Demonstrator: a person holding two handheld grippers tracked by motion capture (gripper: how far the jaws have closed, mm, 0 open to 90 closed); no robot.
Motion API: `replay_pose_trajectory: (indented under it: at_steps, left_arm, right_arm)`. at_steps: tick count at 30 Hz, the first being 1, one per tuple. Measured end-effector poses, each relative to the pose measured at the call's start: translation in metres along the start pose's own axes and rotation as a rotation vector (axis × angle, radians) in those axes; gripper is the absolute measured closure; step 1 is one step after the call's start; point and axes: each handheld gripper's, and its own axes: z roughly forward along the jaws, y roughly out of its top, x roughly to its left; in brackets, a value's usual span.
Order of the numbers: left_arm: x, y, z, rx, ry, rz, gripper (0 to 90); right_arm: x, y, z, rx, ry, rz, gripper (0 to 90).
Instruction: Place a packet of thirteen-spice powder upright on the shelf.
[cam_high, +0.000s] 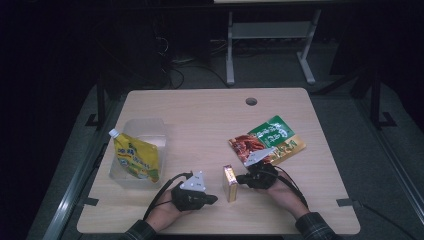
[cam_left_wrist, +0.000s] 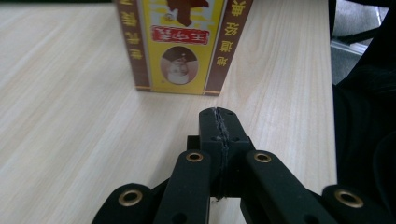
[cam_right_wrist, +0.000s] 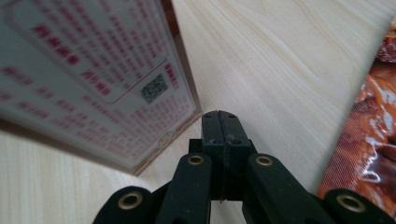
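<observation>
In the left gripper view we see the left gripper (cam_left_wrist: 219, 114) with its jaws pressed together, nothing between them, their tips low over the pale wood of the tabletop (cam_left_wrist: 70, 116). Just beyond the tips, in the upper middle of that frame, stands the yellow and brown box (cam_left_wrist: 182, 46); a strip of bare wood lies between it and the jaws. Its top is cut off by the upper edge, so we read only the lower part of its printed face. A dark shape along the right edge is too dim for us to name.

In the right gripper view the right gripper (cam_right_wrist: 222, 116) likewise has its jaws together and empty. The box (cam_right_wrist: 93, 79) fills the upper left of that frame, close and blurred, its small red print illegible to us; whether the jaws touch its lower corner we cannot tell. At the right edge a red-brown food pouch (cam_right_wrist: 369, 135) is cut off.

In the high view the box (cam_high: 229, 183) stands upright at lower centre, between the left gripper (cam_high: 212, 199) and the right gripper (cam_high: 240, 178). The pouch (cam_high: 270, 140) lies flat just above the right gripper, partly covered by that gripper's grey plate. At the left a yellow spouted pouch (cam_high: 135, 157) leans in a clear plastic container (cam_high: 145, 129).
</observation>
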Motion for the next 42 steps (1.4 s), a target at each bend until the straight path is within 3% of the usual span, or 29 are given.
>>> replay_pose_trajectory:
  at_steps: [6,13,22,26,32,42]
  left_arm:
    - [0.001,0.004,0.012,-0.009,-0.001,-0.004,89.6]
    - [-0.002,0.007,0.024,-0.002,-0.005,0.019,89.6]
    - [-0.004,0.01,0.028,-0.022,0.0,0.027,89.7]
    - [-0.005,0.01,0.031,-0.015,-0.001,0.017,89.7]
    - [-0.007,0.012,0.035,-0.027,0.002,0.021,89.7]
    - [-0.008,0.01,0.023,-0.043,0.0,0.022,89.5]
  right_arm:
    - [-0.001,0.004,0.009,-0.002,0.032,0.005,90.0]
    - [-0.001,0.007,0.018,0.006,0.073,-0.002,90.0]
    - [-0.002,0.014,0.026,0.005,0.12,-0.009,90.0]
    - [-0.004,0.02,0.03,0.006,0.13,-0.053,90.0]
    - [-0.001,0.022,0.032,-0.001,0.167,-0.037,90.0]
    - [-0.007,0.017,0.011,-0.048,0.082,-0.012,90.0]
